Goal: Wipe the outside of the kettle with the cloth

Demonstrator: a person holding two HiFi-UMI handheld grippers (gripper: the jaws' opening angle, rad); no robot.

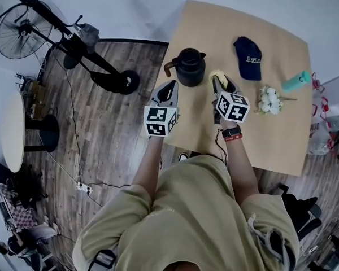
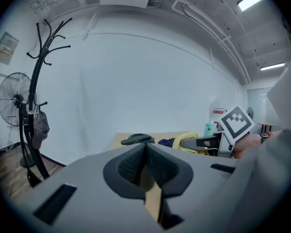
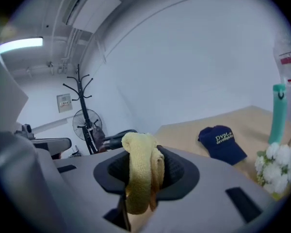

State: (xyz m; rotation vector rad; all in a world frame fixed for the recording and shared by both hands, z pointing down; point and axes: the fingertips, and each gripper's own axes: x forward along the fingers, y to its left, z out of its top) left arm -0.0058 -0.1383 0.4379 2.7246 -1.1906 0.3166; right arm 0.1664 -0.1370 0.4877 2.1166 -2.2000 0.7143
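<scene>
While right gripper [image 1: 218, 81] clamps cloth [image 3: 138, 178] | left gripper [image 1: 170, 87] closed, near kettle [image 1: 190, 67]

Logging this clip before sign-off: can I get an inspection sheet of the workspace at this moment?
Surface: tan table, wood top.
Job's things: black kettle upright on it; yellow cloth near the kettle, contact unclear.
Clutter: navy cap, white flowers, teal bottle.
Grippers: left gripper jaws together, empty; right gripper jaws shut on the cloth.
Cables: cable and power strip on the floor.
Surroundings: fan, coat rack, round side table.
</scene>
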